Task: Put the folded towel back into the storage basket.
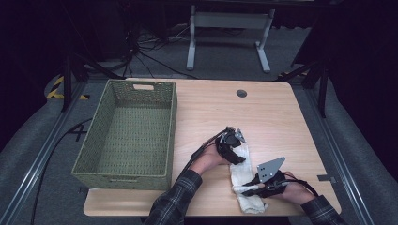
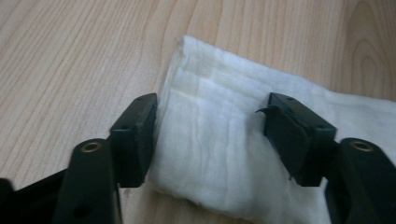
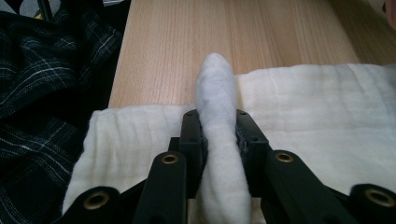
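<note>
Both forearms come in from the near edge. The left gripper tips down, jaws parted; the right gripper lies level, jaws pinched together.

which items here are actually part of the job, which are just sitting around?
In the job:
white cloth
right gripper, shut on a pinched fold of it
left gripper, jaws straddling the cloth's end, not clamped

Lying about:
green woven basket, untouched
wooden table

High view looks forward and down over the whole table. Both gripper views sit close, along their jaws, sharing the white cloth with it.
</note>
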### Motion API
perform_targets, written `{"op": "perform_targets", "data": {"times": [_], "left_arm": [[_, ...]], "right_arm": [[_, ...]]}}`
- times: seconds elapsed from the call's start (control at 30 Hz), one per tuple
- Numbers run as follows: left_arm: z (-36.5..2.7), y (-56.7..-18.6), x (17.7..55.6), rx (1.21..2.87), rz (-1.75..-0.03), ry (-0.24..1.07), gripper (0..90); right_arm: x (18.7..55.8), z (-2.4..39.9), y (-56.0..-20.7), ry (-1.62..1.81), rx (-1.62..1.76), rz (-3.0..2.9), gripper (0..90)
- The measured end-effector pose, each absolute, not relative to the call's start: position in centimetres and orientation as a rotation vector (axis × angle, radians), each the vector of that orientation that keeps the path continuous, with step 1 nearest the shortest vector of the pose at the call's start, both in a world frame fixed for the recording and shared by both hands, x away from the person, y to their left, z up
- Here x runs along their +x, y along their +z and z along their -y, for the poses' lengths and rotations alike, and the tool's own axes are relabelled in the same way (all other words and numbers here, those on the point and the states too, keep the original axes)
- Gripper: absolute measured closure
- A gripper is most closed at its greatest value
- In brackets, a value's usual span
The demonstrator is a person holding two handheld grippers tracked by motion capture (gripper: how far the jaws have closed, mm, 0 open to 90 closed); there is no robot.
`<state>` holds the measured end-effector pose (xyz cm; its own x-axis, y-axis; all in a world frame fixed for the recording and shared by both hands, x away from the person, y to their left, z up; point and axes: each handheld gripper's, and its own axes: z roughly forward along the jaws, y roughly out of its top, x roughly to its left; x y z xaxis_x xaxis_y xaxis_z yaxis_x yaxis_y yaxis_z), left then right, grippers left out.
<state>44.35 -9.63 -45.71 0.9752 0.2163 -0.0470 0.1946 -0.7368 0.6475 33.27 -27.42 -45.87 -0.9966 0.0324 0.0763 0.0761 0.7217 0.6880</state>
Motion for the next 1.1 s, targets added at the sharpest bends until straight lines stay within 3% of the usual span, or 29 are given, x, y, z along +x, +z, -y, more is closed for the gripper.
{"op": "perform_targets", "data": {"times": [0.27, 0.47, 0.73, 1.1], "left_arm": [[9.6, -45.6, 43.7, 2.412, -0.252, -0.006, 65.0], [9.3, -45.8, 43.5, 2.390, -0.266, -0.036, 76.4], [8.8, -45.5, 43.5, 2.351, -0.276, -0.041, 79.5], [7.4, -41.9, 42.1, 2.310, -0.312, 0.025, 79.4]], "right_arm": [[33.3, 27.4, -45.9, -1.147, -0.092, 2.859, 76.6], [33.3, 27.5, -45.9, -1.144, -0.106, 2.854, 76.7], [33.8, 27.7, -45.6, -1.137, -0.180, 2.808, 78.0], [34.8, 27.4, -43.4, -1.220, -0.254, 2.809, 78.1]]}}
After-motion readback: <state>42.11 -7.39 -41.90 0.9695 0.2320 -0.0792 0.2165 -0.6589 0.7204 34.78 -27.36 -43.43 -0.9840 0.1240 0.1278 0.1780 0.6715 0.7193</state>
